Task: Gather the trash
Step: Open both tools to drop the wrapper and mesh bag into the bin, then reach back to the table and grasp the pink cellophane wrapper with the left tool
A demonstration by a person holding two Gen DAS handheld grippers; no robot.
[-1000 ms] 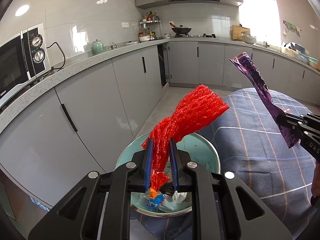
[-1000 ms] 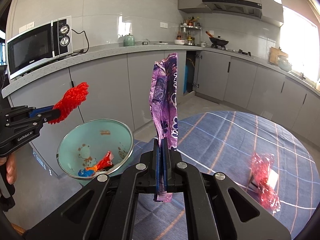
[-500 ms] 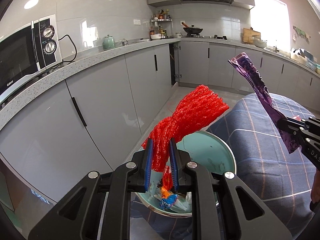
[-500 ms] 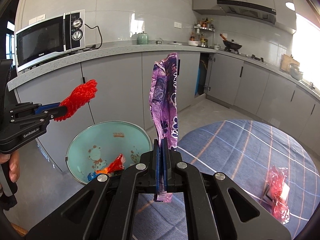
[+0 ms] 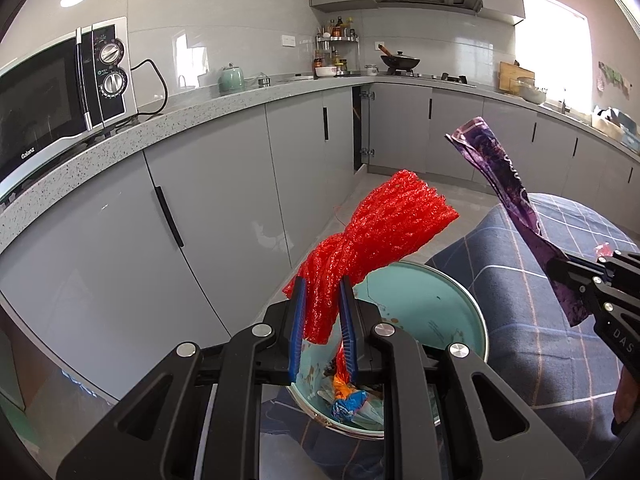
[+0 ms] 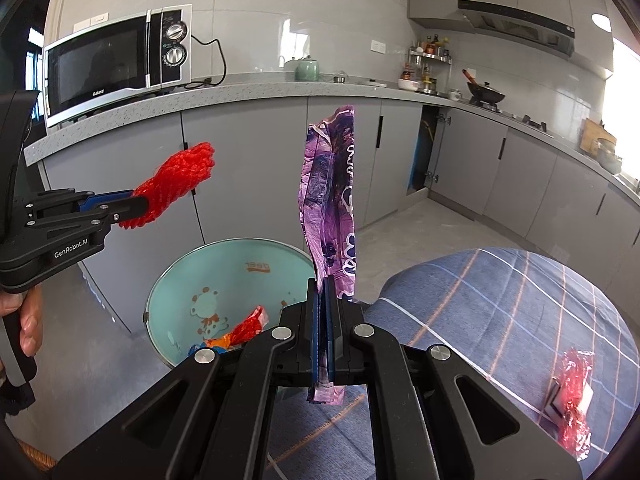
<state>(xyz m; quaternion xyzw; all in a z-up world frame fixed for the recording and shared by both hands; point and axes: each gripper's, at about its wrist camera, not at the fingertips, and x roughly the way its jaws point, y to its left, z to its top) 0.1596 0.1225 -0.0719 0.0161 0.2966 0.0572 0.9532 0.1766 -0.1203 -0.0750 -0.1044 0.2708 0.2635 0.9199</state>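
Left tool point(image 5: 322, 312) clamps a bunched red foam net point(image 5: 376, 232) above the round pale-teal bin point(image 5: 476, 312); right tool point(image 6: 324, 312), fully closed, pinches a crumpled purple plastic wrapper point(image 6: 330, 200) beside it. Best carry each piece over the bin's mouth before letting go; the red cellophane scrap point(image 6: 574, 380) on the checked blue cloth awaits collection.

Your left gripper point(image 5: 323, 320) is black with blue fingers point(image 5: 298, 328); the mesh net point(image 5: 376, 236) in them is bright red; your right gripper's point(image 6: 325, 328) wrapper point(image 6: 332, 200) is purple with white lettering; the bin point(image 6: 224, 276) is teal inside with a cartoon bear; the tablecloth point(image 6: 500, 312) is navy plaid with pale and orange lines.
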